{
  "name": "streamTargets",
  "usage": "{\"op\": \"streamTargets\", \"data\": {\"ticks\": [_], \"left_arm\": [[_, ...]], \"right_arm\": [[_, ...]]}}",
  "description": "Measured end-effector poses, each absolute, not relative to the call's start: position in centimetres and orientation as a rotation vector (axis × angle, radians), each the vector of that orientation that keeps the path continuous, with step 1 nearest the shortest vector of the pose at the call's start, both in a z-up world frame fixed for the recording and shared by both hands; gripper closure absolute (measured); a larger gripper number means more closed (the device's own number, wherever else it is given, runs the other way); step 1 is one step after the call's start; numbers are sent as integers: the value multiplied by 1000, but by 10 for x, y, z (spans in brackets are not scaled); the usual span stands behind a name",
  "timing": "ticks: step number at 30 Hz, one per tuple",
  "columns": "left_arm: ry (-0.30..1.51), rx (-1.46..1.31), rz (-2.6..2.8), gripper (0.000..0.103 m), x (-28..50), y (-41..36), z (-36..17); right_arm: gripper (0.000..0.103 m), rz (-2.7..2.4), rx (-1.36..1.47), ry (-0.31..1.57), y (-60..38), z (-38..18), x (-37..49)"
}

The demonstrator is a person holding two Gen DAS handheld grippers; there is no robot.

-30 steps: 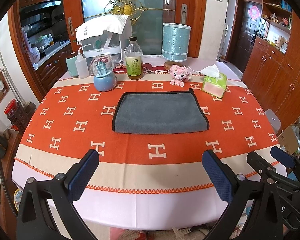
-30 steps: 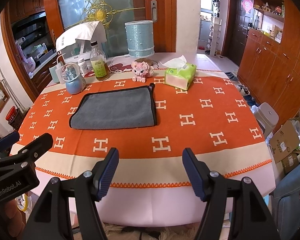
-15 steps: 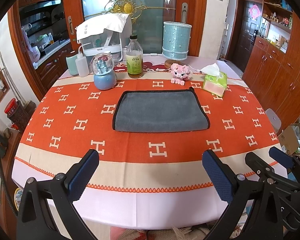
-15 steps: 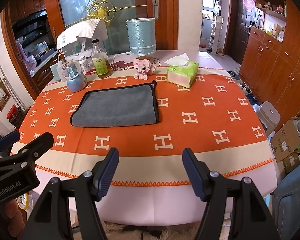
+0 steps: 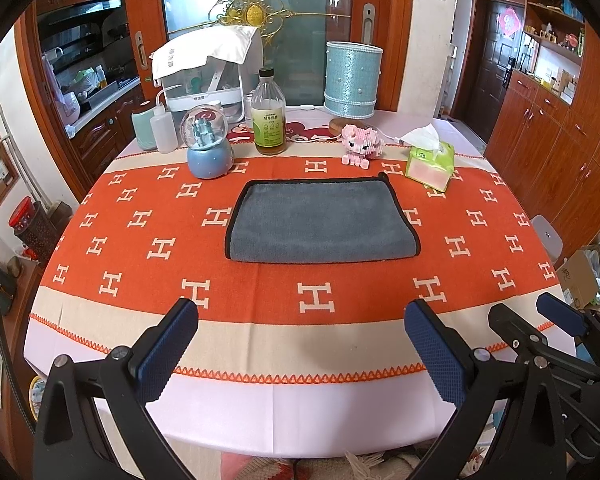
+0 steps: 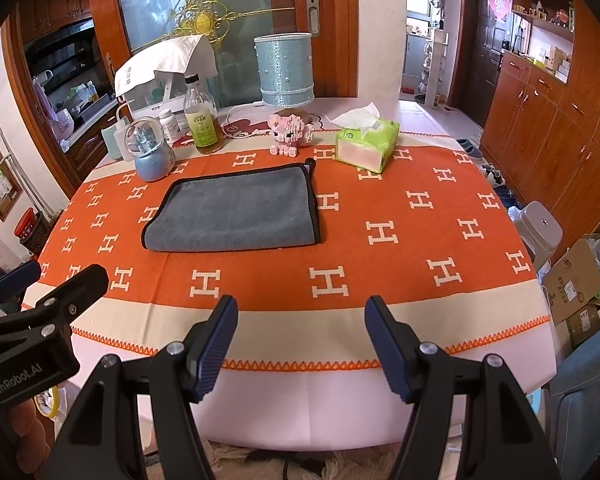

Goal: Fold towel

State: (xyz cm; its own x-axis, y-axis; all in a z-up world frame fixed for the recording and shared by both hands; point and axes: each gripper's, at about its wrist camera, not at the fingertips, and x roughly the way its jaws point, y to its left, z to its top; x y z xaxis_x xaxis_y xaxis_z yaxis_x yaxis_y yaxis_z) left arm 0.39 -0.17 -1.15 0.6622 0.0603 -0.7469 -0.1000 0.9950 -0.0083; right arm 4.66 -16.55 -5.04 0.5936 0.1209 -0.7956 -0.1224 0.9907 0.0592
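Note:
A grey towel with black edging lies flat on the orange patterned tablecloth, folded into a rectangle with a small loop at its far right corner. It also shows in the right wrist view, left of centre. My left gripper is open and empty, hovering over the table's near edge, well short of the towel. My right gripper is open and empty, also at the near edge, right of the towel. Each gripper shows at the edge of the other's view.
Behind the towel stand a snow globe, a glass bottle, a pink brick pig, a green tissue pack and a blue lamp. A grey stool and cardboard boxes are at the right.
Both grippers have drifted slightly, so the table sits a little lower in view. Both stay open, and the towel has not moved.

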Motion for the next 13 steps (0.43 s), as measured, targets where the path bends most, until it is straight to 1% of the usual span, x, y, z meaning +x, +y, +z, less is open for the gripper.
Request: {"op": "streamTargets", "data": {"ticks": [13], "left_arm": [[844, -53, 91, 1, 5, -1, -11]], "right_arm": [[37, 142, -3, 926, -164, -51, 45]]}}
